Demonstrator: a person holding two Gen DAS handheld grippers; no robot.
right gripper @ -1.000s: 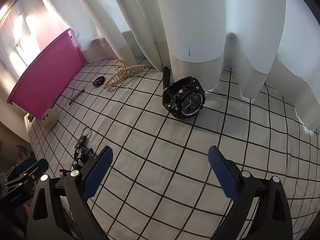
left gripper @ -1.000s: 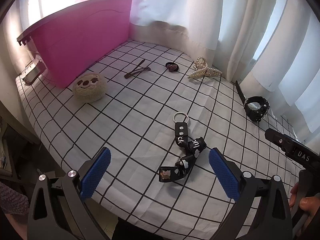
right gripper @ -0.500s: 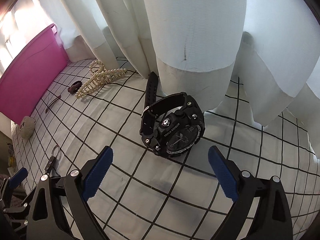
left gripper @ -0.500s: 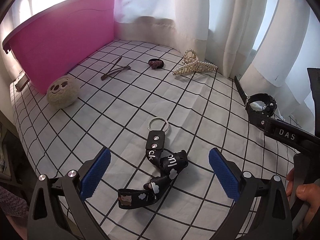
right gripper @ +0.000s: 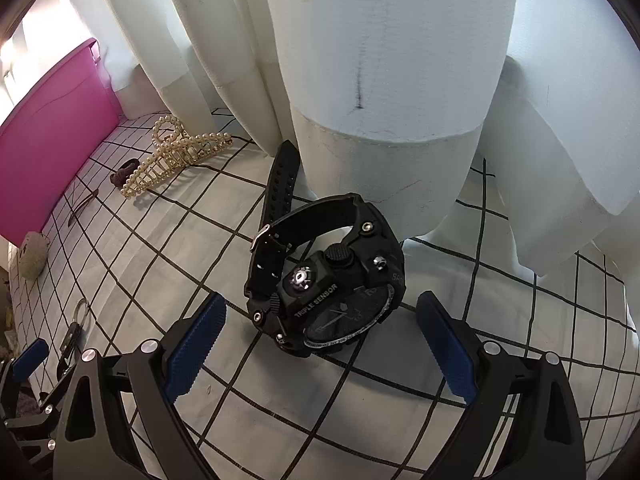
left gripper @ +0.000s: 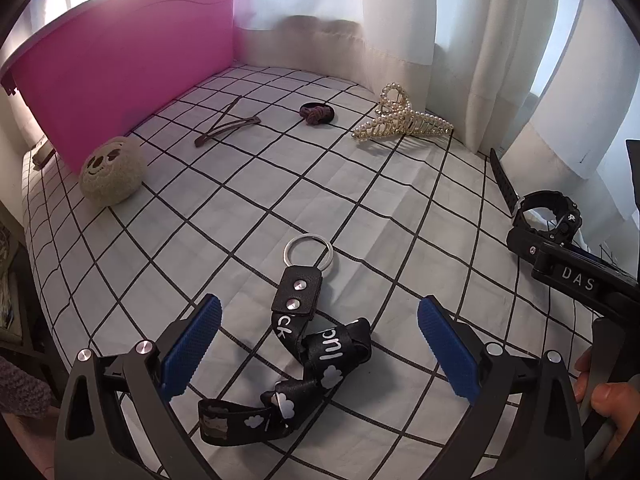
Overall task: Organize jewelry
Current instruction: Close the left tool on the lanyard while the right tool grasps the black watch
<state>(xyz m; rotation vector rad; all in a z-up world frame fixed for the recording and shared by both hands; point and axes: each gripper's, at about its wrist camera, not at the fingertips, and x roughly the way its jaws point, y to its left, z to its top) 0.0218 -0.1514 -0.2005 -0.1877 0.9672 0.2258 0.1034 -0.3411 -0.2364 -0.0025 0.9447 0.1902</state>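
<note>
pink bin (left gripper: 120, 80) (contents hidden) | left gripper (left gripper: 320, 344) fingers spread over keychain strap (left gripper: 304, 344) | right gripper (right gripper: 320, 336) fingers spread, watch (right gripper: 332, 280) between

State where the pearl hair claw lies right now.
The pearl hair claw lies on the checked cloth at the far side, at the curtain's foot, just right of the dark hair tie in the left wrist view.

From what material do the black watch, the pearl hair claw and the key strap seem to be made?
The black watch: matte black resin or rubber, judging by its dull moulded case and perforated band; the buckle looks like metal.
The pearl hair claw: a gold-toned frame, metal or plastic, covered with glossy cream beads, probably imitation pearl.
The key strap: printed woven ribbon with a leather-like tab, silver rivets and a shiny metal ring.
</note>
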